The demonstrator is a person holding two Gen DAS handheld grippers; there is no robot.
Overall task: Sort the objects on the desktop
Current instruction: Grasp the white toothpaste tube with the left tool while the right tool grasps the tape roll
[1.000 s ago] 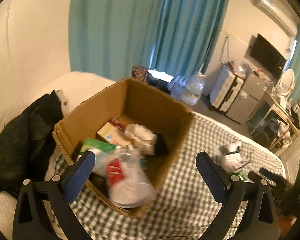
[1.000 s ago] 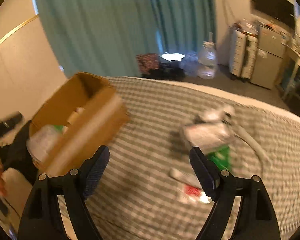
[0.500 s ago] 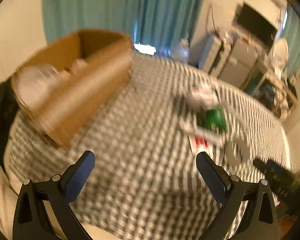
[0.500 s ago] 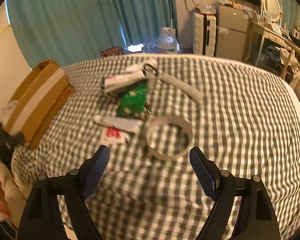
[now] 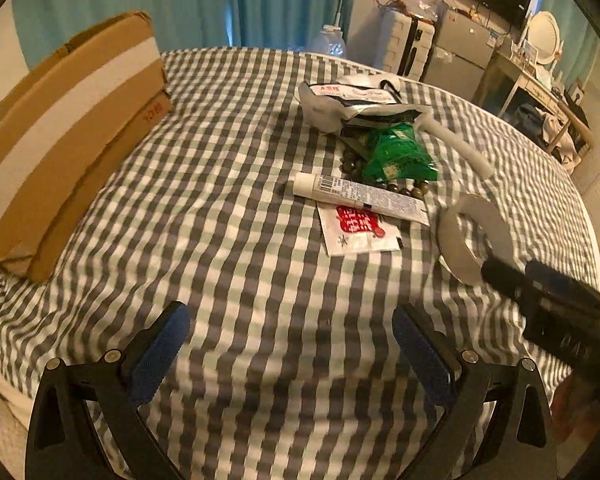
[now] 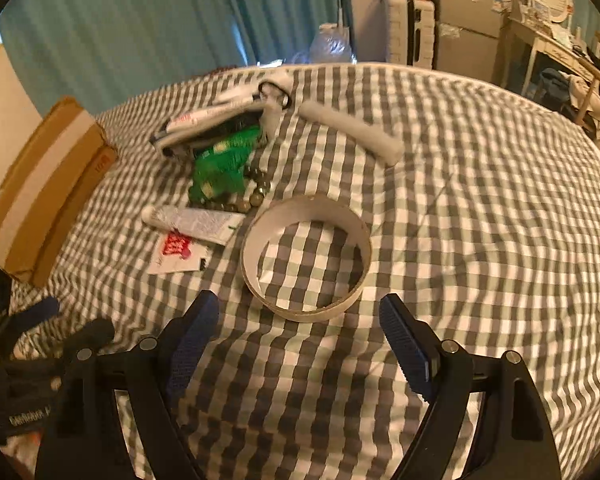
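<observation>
Small items lie scattered on a grey-and-white checked cloth: a white tube, a sachet with red print, a green packet, dark beads, a white pouch, a pale foam stick and a cardboard tape ring. My left gripper hangs open over bare cloth, short of the sachet. Just before the near rim of the ring my right gripper stands open and holds nothing. A cardboard box sits at the left edge.
In the left wrist view the right gripper's dark body reaches in from the right beside the ring. Teal curtains, a white suitcase and a desk stand beyond the far edge.
Both grippers have swung away from the box toward the scattered items and come down closer to the cloth. The ring now sits right before the right gripper's fingers. Both stayed open.
</observation>
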